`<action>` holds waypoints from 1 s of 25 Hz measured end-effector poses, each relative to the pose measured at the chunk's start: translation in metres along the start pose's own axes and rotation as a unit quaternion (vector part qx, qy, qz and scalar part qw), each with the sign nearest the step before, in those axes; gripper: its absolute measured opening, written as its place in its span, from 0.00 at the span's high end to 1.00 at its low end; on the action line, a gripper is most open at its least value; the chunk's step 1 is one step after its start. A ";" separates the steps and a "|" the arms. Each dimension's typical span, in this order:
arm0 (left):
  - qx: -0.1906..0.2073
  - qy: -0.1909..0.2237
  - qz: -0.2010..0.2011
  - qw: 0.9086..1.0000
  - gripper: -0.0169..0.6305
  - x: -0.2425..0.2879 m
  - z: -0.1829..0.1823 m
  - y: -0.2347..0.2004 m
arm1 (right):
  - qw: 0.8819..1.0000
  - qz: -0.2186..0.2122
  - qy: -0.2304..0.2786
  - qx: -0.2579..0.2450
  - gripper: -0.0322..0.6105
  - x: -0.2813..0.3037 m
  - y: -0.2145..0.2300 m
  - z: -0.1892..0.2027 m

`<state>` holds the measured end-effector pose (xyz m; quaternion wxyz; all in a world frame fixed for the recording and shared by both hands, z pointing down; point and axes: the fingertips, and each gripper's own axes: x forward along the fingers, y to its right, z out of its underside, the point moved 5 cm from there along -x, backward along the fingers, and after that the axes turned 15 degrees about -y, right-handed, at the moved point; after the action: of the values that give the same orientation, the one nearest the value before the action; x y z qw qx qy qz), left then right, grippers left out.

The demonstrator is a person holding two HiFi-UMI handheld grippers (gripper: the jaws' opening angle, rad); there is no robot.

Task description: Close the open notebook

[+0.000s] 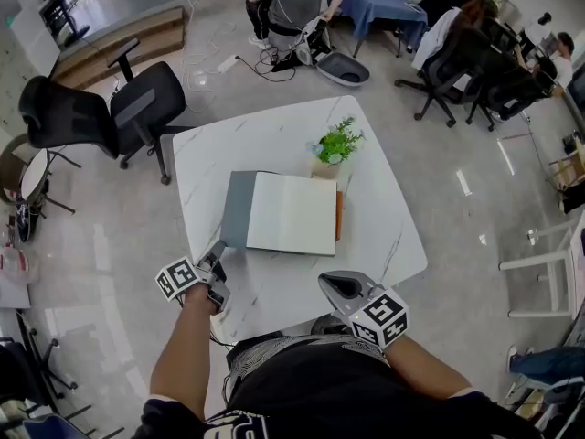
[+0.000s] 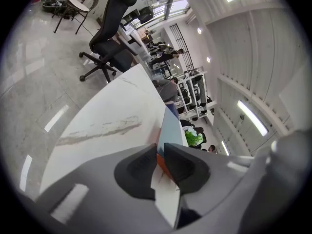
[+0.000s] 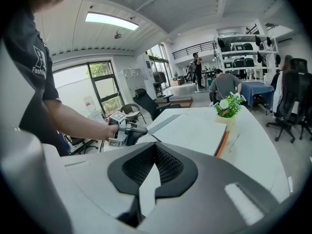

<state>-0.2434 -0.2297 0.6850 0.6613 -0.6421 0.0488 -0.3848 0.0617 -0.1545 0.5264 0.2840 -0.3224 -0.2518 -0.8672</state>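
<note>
While one open notebook (image 1: 292,213) lies mid-counter with one potted plant (image 1: 336,144) just beside its far edge, the white marble counter (image 1: 265,144) stands on a glossy grey office floor (image 1: 110,245). Of two tongs, the left tongs (image 1: 218,250) are nearly together, pinching the notebook's near-left cover corner. The right tongs (image 1: 331,283) are closed and empty above the counter's near edge.

My two tongs are grey plastic with black, mesh-textured pads (image 3: 139,167). In the head view the left gripper (image 1: 218,252) shows at seven o'clock and the right gripper (image 1: 331,283) at five. Each carries a white cube (image 1: 179,278) printed with black square markers. I wear a black short-sleeved shirt (image 1: 302,396) with white lettering.
</note>
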 end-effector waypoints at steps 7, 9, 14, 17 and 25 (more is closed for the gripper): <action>0.035 0.027 0.010 0.999 0.87 -0.013 -0.005 0.025 | 1.000 -0.003 0.010 0.002 0.95 -0.001 0.002 0.000; 0.056 0.029 0.009 0.998 0.87 -0.018 -0.005 0.039 | 1.000 -0.004 0.013 0.002 0.95 -0.002 0.003 0.000; 0.108 0.031 0.014 0.994 0.87 -0.029 -0.006 0.076 | 1.000 -0.005 0.021 0.001 0.95 -0.005 0.003 -0.001; 0.140 0.028 0.011 0.990 0.87 -0.030 -0.005 0.097 | 1.000 -0.007 0.025 0.000 0.95 -0.007 0.006 -0.001; 0.211 0.016 -0.004 0.977 0.87 -0.029 -0.002 0.135 | 0.999 -0.011 0.032 0.004 0.95 -0.015 0.016 -0.003</action>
<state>-0.2043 -0.2308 0.5528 0.7798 -0.4817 -0.0252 -0.3992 0.0799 -0.1626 0.5180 0.2839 -0.2903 -0.2498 -0.8790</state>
